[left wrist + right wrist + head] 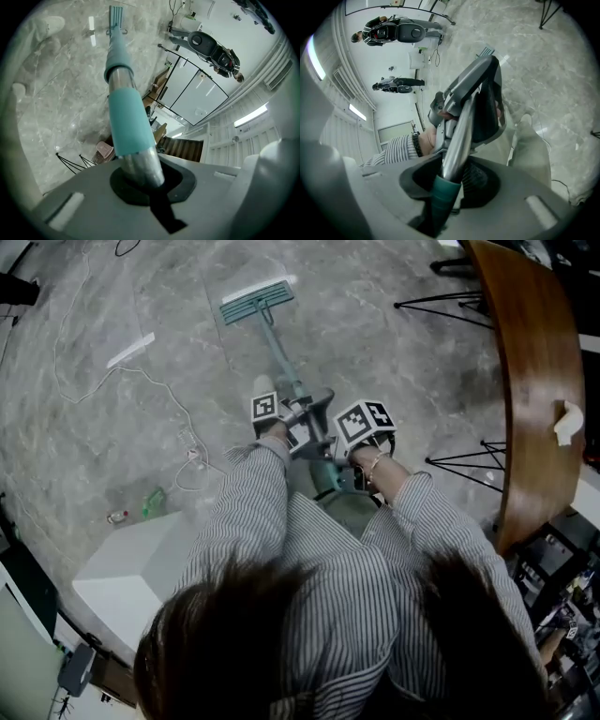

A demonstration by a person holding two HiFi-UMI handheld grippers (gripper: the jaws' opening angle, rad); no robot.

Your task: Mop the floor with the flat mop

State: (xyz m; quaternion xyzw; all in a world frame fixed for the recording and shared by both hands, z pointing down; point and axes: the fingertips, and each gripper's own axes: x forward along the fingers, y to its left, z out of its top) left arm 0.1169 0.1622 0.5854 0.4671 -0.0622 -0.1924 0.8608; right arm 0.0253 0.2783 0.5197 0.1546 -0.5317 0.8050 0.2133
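Jaws of left gripper [292, 420] and right gripper [330, 448] are clamping the mop pole [279, 357], left nearer the mop head [257, 299] lying far ahead.

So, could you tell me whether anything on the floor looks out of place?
A loose white cable snakes over the floor left of the flat mop, and small green litter lies by the white box. Either could snag the mop.
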